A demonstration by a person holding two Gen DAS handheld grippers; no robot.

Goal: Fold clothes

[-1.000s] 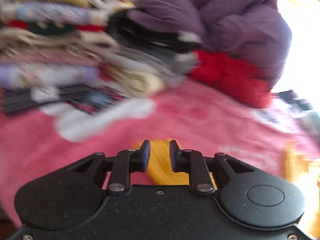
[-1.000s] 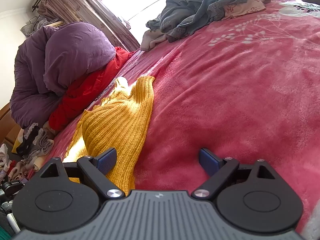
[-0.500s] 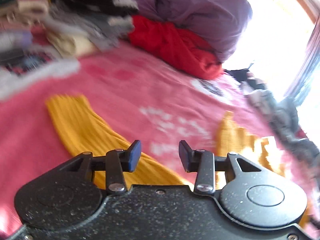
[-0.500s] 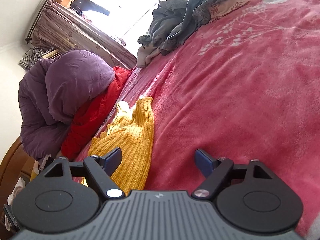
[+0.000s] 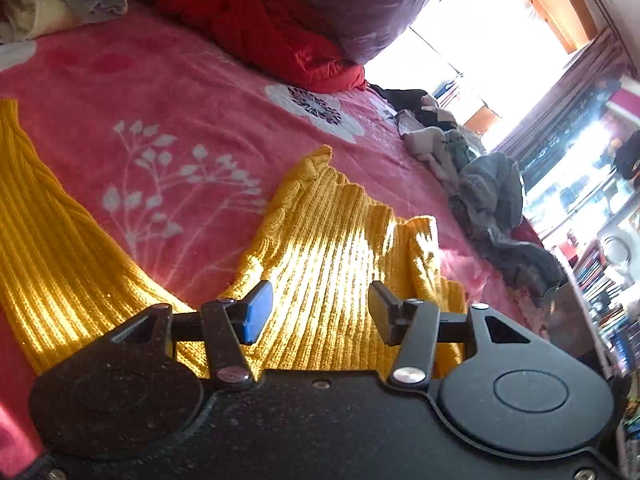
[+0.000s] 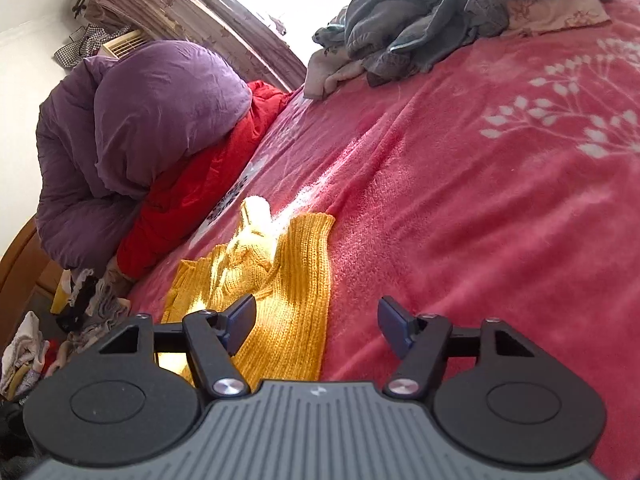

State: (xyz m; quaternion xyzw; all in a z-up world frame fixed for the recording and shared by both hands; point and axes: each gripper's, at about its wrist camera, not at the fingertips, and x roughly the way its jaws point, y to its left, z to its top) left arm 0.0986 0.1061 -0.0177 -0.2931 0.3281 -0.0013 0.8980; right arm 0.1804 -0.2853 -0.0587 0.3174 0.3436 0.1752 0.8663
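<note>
My left claw [image 5: 316,312] and right claw [image 6: 316,322] both gape wide, empty, over the yellow knit sweater [image 5: 332,236] ahead.

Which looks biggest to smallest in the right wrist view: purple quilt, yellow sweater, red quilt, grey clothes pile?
1. Purple quilt
2. Grey clothes pile, though it lies farther off
3. Yellow sweater and red quilt look alike; both partly hidden.
</note>
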